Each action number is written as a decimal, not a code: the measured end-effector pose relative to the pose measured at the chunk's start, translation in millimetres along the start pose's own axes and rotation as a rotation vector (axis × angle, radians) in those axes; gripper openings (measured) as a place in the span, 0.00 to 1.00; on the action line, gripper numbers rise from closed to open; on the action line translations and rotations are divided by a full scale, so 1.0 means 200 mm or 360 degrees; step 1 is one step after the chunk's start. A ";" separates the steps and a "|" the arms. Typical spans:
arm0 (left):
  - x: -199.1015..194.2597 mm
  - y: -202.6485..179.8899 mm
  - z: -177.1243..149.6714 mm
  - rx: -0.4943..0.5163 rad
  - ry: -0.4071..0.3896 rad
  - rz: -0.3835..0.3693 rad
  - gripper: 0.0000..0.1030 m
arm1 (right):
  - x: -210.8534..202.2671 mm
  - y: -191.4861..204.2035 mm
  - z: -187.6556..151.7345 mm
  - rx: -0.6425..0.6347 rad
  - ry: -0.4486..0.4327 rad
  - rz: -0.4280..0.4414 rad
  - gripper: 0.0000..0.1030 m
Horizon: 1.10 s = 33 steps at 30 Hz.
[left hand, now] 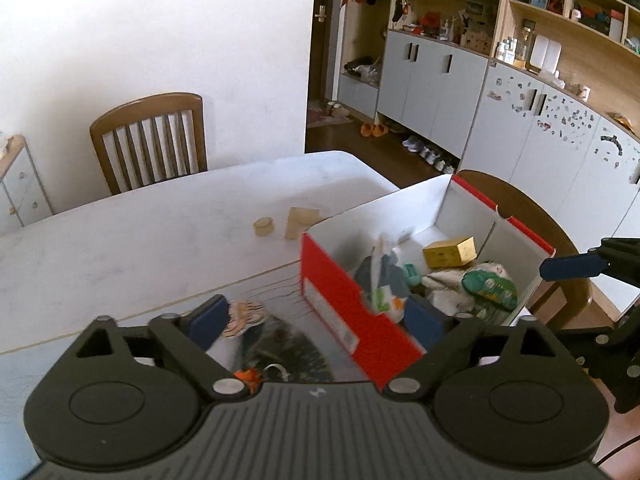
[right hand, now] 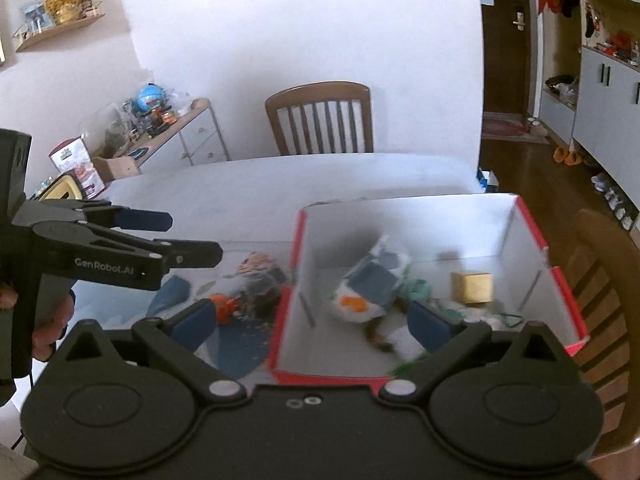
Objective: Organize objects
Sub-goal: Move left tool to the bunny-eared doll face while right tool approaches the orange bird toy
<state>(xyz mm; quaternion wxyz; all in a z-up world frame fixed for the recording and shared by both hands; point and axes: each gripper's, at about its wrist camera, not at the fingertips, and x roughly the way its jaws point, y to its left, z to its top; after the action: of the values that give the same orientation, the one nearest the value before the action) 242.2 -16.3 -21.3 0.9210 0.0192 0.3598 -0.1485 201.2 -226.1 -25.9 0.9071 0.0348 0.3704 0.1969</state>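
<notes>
Left wrist view is showing the left claw (left hand: 316,320) and right claw (right hand: 310,322) both gaping wide, gripping nothing, hanging over the red-and-white cardboard box (left hand: 352,320) on the white bench (left hand: 140,240).

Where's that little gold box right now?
The gold box lies inside the red-and-white carton, near its far end, just beyond a green-printed pouch; the right wrist view shows it too, toward the carton's right wall.

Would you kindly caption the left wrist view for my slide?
Open left tool above a red-and-white box holding a yellow carton and soft items, on a white table.
</notes>
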 end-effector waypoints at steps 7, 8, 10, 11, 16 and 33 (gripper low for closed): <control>-0.05 0.14 -0.07 0.0013 -0.0010 0.0000 0.96 | 0.07 0.21 -0.01 -0.0015 0.0007 0.0019 0.99; -0.06 0.16 -0.08 0.0014 -0.0009 0.0002 0.96 | 0.08 0.24 -0.01 -0.0024 0.0008 0.0018 0.99; -0.06 0.21 -0.10 0.0010 -0.0008 0.0005 0.96 | 0.10 0.30 -0.01 -0.0038 0.0016 0.0024 0.99; -0.07 0.23 -0.11 0.0007 -0.0007 0.0002 0.96 | 0.11 0.32 -0.02 -0.0040 0.0021 0.0025 0.99; -0.05 0.36 -0.16 -0.0010 0.0002 -0.0001 0.96 | 0.20 0.45 -0.03 -0.0063 0.0049 0.0039 0.99; 0.22 0.73 -0.32 -0.0052 0.0076 0.0024 0.96 | 0.60 0.63 -0.11 -0.0078 0.0222 0.0023 0.97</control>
<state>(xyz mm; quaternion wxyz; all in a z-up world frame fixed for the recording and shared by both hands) 272.3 121.6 -109.2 0.9134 0.0105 0.3837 -0.1352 223.4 -66.3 -94.4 0.8783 0.0014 0.4274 0.2143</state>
